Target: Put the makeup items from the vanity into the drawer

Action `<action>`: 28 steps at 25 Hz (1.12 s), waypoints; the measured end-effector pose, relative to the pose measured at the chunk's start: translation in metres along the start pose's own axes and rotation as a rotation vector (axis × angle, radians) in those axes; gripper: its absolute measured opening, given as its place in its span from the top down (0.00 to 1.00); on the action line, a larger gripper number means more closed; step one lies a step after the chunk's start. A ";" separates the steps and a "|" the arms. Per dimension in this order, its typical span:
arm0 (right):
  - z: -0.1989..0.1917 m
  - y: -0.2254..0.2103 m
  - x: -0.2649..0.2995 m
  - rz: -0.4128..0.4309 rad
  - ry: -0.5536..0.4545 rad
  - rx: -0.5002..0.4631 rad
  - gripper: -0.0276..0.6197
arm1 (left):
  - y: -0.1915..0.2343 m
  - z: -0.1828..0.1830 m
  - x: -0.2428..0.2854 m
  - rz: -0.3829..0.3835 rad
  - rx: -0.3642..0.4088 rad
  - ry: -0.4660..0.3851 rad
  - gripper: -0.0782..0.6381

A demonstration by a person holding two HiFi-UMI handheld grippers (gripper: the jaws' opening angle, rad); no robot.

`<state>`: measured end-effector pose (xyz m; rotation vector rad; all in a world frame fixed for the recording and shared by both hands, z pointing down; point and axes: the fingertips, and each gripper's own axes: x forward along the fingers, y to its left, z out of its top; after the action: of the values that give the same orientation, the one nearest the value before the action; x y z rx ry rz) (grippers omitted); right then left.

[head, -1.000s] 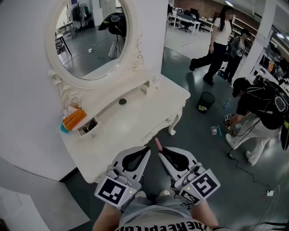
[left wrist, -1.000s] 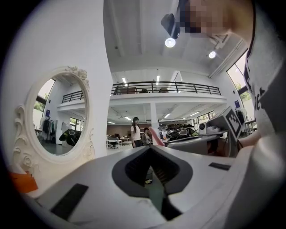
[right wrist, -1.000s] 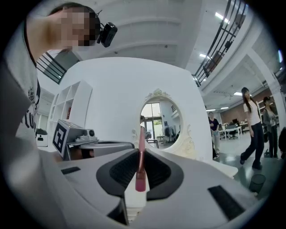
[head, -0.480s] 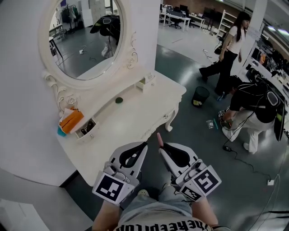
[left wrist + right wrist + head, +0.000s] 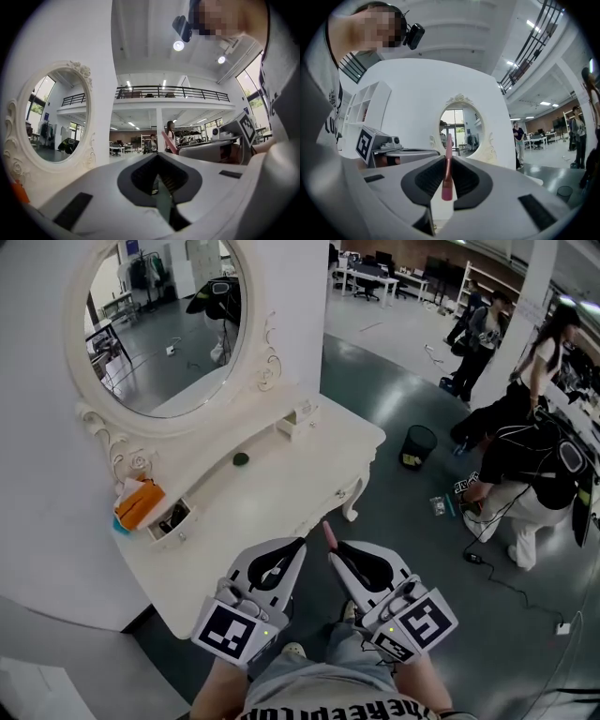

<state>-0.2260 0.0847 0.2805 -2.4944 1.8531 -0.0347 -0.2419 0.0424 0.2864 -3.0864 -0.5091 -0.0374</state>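
1. Pink makeup stick (image 5: 327,536) stands upright in the right gripper (image 5: 331,557), well out in front of the mirror (image 5: 155,324) and past the near edge of the white desk (image 5: 281,498).
2. In the right gripper view, the right gripper (image 5: 446,164) has its jaws drawn narrow and closed on the stick (image 5: 447,173). The stick's upper end rises above the dark pads, in line with the mirror (image 5: 461,126).
3. The left gripper (image 5: 300,549) is just beside the right one, on the side nearer the mirror's left rim. Its jaws are together with nothing between them.
4. In the left gripper view, the left gripper (image 5: 158,157) shows its tips meeting. The pink stick (image 5: 168,142) shows just past them, on the side away from the mirror (image 5: 49,122).
5. The mirror is oval in a carved white frame and stands at the back of the desk.
6. Below the mirror's lower left rim, a small drawer (image 5: 169,519) stands open. It holds small dark things too small to make out.
7. An orange item (image 5: 138,503) sits just beside the drawer, under the mirror's left rim.
8. A dark green round item (image 5: 241,458) lies on the desk close under the mirror's lower rim.
9. A black bin (image 5: 417,446) stands on the floor, well to the right of the mirror.
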 end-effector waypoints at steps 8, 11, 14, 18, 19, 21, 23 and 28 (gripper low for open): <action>0.002 -0.060 0.009 0.081 0.005 -0.003 0.86 | 0.005 0.004 0.064 0.054 0.003 0.001 0.87; 0.005 -0.086 0.010 0.101 0.004 0.003 0.86 | 0.005 0.004 0.090 0.067 0.003 0.010 0.87; 0.006 -0.109 0.012 0.126 0.006 0.005 0.86 | 0.007 0.006 0.115 0.083 0.001 0.010 0.87; 0.006 -0.139 0.013 0.156 0.007 0.003 0.86 | 0.008 0.006 0.147 0.104 0.002 0.012 0.87; 0.006 -0.147 0.013 0.163 0.008 0.003 0.86 | 0.008 0.006 0.154 0.110 0.001 0.013 0.87; 0.005 -0.161 0.012 0.175 0.009 0.005 0.86 | 0.008 0.005 0.168 0.122 0.000 0.014 0.87; 0.004 -0.175 0.012 0.185 0.012 0.006 0.86 | 0.008 0.004 0.181 0.136 -0.002 0.014 0.87; 0.003 -0.204 0.011 0.219 0.019 0.016 0.86 | 0.007 0.002 0.206 0.178 -0.011 0.021 0.87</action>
<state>-0.0279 0.1332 0.2861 -2.2733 2.1119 -0.0667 -0.0444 0.1018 0.2900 -3.1245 -0.2323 -0.0707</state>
